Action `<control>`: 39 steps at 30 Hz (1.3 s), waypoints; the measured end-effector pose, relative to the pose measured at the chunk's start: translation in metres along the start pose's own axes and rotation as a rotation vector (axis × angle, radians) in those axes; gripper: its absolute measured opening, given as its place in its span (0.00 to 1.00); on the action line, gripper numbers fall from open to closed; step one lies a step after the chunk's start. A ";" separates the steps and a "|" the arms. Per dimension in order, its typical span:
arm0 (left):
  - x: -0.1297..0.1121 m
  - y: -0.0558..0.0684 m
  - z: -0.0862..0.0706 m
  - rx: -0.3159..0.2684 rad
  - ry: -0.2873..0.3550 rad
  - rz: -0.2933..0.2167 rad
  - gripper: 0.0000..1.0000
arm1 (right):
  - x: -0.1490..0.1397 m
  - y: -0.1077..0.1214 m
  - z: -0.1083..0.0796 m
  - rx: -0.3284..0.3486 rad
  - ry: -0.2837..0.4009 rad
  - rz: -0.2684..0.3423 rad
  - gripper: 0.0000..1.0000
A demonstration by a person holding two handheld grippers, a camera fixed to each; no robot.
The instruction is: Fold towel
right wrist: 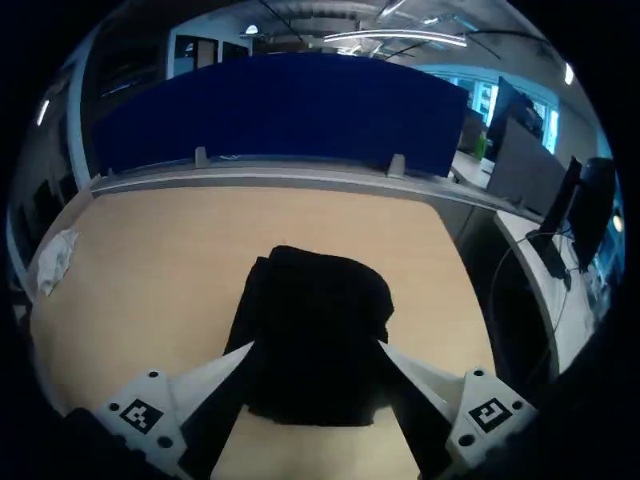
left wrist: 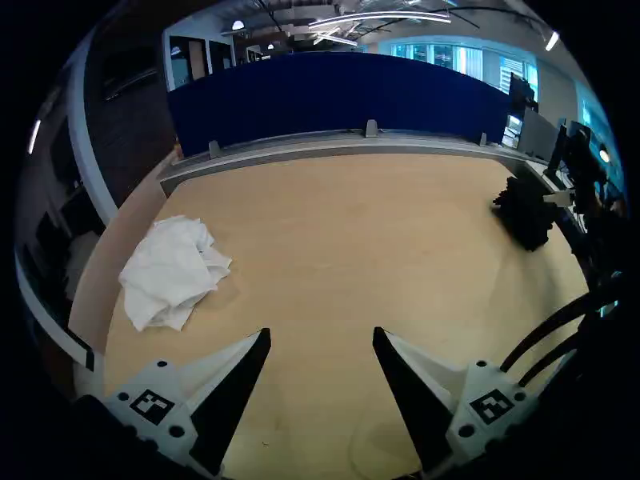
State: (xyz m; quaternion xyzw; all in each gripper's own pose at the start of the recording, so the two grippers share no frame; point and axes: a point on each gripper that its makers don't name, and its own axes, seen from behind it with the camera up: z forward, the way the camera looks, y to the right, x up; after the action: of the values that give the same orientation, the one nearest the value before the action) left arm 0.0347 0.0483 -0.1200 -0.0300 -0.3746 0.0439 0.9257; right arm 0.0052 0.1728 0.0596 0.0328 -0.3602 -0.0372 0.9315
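Observation:
A crumpled white towel (left wrist: 172, 272) lies on the wooden table (left wrist: 344, 240) at its left edge; it also appears small at far left as the white towel (right wrist: 56, 258). My left gripper (left wrist: 320, 344) is open above bare table, to the right of and nearer than the white towel. A black folded towel (right wrist: 316, 336) lies flat on the table (right wrist: 160, 256); my right gripper (right wrist: 316, 356) is open, with its fingers spread on either side of the towel's near part. The black towel (left wrist: 524, 212) looks like a dark heap at the far right in the left gripper view.
A blue partition (left wrist: 336, 100) with a grey rail runs along the table's far edge. Monitors and cables (right wrist: 580, 216) stand on a neighbouring desk to the right. Broad bare wood lies between the two towels.

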 end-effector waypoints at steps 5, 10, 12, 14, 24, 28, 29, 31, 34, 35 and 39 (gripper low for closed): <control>0.001 0.000 0.000 -0.002 0.007 0.001 0.94 | 0.008 -0.002 -0.004 -0.001 0.017 -0.004 1.00; 0.003 -0.003 0.000 -0.003 0.018 -0.003 0.94 | 0.022 -0.010 -0.011 0.000 0.062 0.006 1.00; 0.005 -0.004 0.000 -0.003 0.025 -0.005 0.95 | 0.030 -0.015 -0.017 -0.002 0.096 0.014 1.00; 0.007 -0.005 0.000 -0.004 0.034 -0.008 0.95 | 0.039 -0.019 -0.023 -0.010 0.142 0.025 1.00; 0.026 -0.003 0.002 -0.026 0.093 -0.022 0.95 | 0.092 -0.074 -0.087 0.045 0.406 0.070 1.00; 0.036 0.000 0.003 -0.039 0.126 -0.018 0.94 | 0.112 -0.093 -0.117 0.042 0.510 0.078 1.00; 0.039 0.000 0.003 -0.042 0.134 -0.017 0.94 | 0.117 -0.097 -0.125 0.041 0.536 0.079 1.00; 0.043 0.002 0.004 -0.047 0.147 -0.018 0.94 | 0.123 -0.103 -0.139 0.022 0.587 0.081 1.00; 0.050 0.005 0.005 -0.055 0.168 -0.020 0.94 | 0.128 -0.114 -0.155 0.002 0.641 0.074 1.00; 0.052 0.005 0.005 -0.058 0.175 -0.020 0.95 | 0.129 -0.119 -0.160 -0.001 0.654 0.069 1.00; 0.063 0.005 0.006 -0.066 0.206 -0.026 0.95 | 0.127 -0.134 -0.169 0.017 0.652 0.045 1.00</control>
State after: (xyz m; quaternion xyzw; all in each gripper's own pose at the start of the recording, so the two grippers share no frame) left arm 0.0753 0.0602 -0.0727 -0.0601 -0.2789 0.0160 0.9583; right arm 0.2067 0.0329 0.0085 0.0429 -0.0438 -0.0010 0.9981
